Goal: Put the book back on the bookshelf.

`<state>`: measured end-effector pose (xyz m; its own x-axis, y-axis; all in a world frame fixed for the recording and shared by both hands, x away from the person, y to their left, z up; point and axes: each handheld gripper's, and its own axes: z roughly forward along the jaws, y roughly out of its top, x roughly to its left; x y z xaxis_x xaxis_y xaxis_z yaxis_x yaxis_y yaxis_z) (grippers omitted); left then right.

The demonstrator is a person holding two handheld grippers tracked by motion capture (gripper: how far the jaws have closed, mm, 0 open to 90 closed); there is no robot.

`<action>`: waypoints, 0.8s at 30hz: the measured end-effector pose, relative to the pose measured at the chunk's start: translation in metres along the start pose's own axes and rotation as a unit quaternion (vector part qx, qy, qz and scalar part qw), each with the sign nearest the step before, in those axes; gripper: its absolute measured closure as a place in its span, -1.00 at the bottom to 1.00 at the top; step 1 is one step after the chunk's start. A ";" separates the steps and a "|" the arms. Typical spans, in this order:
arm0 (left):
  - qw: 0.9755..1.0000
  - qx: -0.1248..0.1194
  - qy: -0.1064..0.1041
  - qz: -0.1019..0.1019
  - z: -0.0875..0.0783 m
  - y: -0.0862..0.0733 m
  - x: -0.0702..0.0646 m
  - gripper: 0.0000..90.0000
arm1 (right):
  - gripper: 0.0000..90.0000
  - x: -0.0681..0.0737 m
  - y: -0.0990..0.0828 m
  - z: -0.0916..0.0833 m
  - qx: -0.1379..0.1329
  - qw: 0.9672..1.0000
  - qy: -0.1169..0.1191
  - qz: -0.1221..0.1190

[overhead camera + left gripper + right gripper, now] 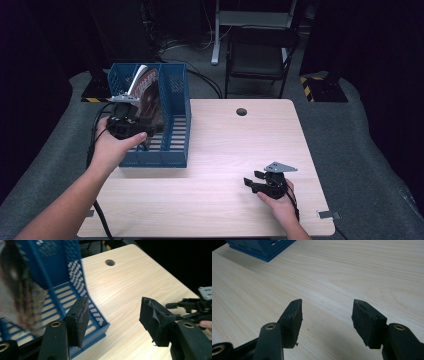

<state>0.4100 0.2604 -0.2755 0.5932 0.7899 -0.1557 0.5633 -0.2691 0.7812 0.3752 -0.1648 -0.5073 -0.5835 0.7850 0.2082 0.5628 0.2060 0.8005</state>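
With jaws released, the left hand-held gripper (pixel 131 126) is judged beside the book (pixel 150 97) inside the blue file rack (pixel 176 125); a withdrawal toward 5 o'clock is called for, while the right hand-held gripper (pixel 261 182) rests released on the counter (pixel 225 150).

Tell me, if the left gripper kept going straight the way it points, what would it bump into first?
Probably the blue file rack's low side wall, or bare table just past it; depth is unclear. The left gripper is open, nothing between its pads.

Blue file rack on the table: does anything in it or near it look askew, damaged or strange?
Yes. The book in the blue file rack leans at a slant instead of standing upright, and a white sheet pokes out above the rim. The right pad of the left gripper looks frayed and peeling. Nothing looks spilled on the table.
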 end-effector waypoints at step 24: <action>0.993 0.032 -0.097 0.059 0.069 -0.067 -0.056 -0.09 | -0.08 0.001 0.001 0.000 0.000 1.000 0.003 -0.004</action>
<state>0.3787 0.1960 -0.3611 0.7528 0.6322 -0.1835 0.5153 -0.3925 0.7618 0.3750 -0.1635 -0.5067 -0.5915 0.7795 0.2062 0.5584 0.2115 0.8021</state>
